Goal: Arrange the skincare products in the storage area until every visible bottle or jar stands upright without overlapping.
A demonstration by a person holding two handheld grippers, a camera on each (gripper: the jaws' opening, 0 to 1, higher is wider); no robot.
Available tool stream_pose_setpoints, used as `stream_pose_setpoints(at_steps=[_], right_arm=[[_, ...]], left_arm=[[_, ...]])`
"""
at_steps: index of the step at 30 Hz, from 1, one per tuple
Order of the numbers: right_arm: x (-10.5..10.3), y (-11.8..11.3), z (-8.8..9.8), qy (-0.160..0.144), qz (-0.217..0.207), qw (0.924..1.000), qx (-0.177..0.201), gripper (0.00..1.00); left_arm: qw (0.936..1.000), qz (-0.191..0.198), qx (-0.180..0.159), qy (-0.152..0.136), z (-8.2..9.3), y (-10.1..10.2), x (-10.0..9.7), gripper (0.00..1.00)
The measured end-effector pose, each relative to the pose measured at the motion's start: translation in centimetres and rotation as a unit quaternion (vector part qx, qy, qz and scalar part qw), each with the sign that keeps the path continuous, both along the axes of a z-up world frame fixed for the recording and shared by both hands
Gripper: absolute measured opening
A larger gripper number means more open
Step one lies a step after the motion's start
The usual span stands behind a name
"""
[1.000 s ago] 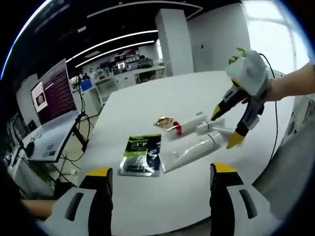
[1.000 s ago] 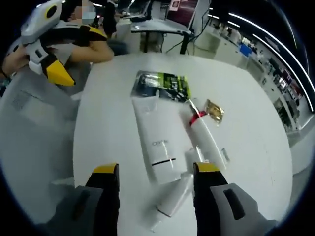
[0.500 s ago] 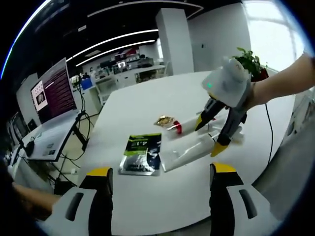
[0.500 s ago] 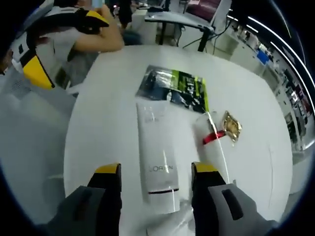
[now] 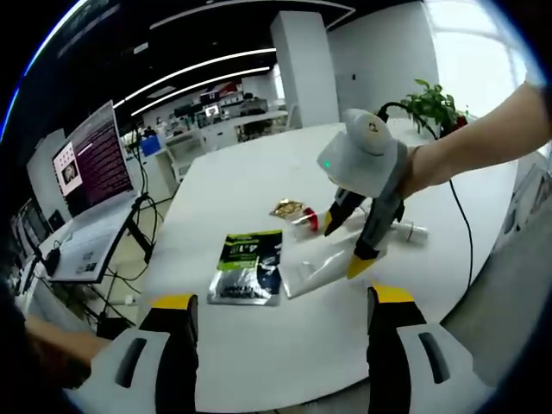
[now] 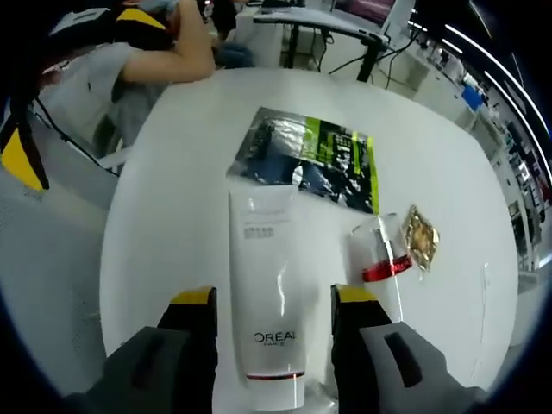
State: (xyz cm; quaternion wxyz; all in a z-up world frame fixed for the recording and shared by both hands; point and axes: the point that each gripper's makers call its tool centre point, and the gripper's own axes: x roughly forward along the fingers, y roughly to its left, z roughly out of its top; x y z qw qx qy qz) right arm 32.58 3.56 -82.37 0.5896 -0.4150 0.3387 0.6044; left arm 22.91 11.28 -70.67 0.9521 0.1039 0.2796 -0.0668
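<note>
In the left gripper view, the left gripper [image 5: 280, 332] sits at the bottom of the frame with its two yellow-tipped jaws spread wide and nothing between them. It hangs over the near edge of a round white table [image 5: 259, 362]. In the middle of that view the right gripper [image 5: 343, 247] comes in from the right, held by a person's arm [image 5: 483, 138]. Its jaws are spread too, one on each side of a big white tube [image 5: 323, 266] that lies flat on the table. I cannot tell if the jaws touch the tube. Just left of the tube lies a flat dark and green packet [image 5: 247, 268]. Above the tube lies a smaller tube with a red band [image 5: 321, 219], and beside it a little gold packet [image 5: 287, 210]. In the right gripper view, the big white tube [image 6: 263, 297] lies between the open jaws at the bottom middle of the frame. The packet [image 6: 310, 158] is above it, the red-band tube [image 6: 379, 259] is to its right, and the gold packet [image 6: 422, 238] is just right of that.
</note>
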Motion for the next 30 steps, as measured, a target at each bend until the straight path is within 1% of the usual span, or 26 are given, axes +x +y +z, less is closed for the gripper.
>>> stream_pose_setpoints(at_steps=[5,10,11,15,18,21,23,30], right_arm=[[-0.2,0.8,-0.1,-0.002,0.014,0.9999,-0.004,0.50],[-0.2,1.5,-0.5,-0.008,0.027,0.9994,-0.018,0.45],[-0.2,1.7,-0.6,-0.009,0.029,0.9994,-0.016,0.45],[-0.7,1.7,-0.6,-0.006,0.031,0.9993,-0.018,0.45],[-0.5,1.7,-0.6,-0.008,0.033,0.9992,-0.021,0.44],[-0.3,1.8,-0.8,-0.008,0.036,0.9990,-0.024,0.41],[-0.3,2.2,-0.9,-0.001,0.033,0.9993,-0.016,0.40],[-0.7,2.0,-1.0,0.009,0.042,0.9989,-0.019,0.33]], left_arm=[[1.0000,-0.001,0.000,0.001,-0.1,0.0,0.0,0.76],[1.0000,0.001,0.000,0.003,-0.2,0.0,-0.1,0.76],[1.0000,0.002,0.000,0.004,-0.2,0.0,-0.1,0.76],[1.0000,0.005,-0.001,0.002,-0.2,0.1,-0.1,0.76],[1.0000,0.004,0.000,0.001,-0.2,0.1,0.0,0.75],[1.0000,0.004,0.003,0.002,-0.2,0.1,-0.1,0.75],[1.0000,0.004,0.001,0.002,-0.2,0.2,-0.1,0.75],[1.0000,0.000,0.005,0.002,-0.1,0.0,-0.1,0.75]])
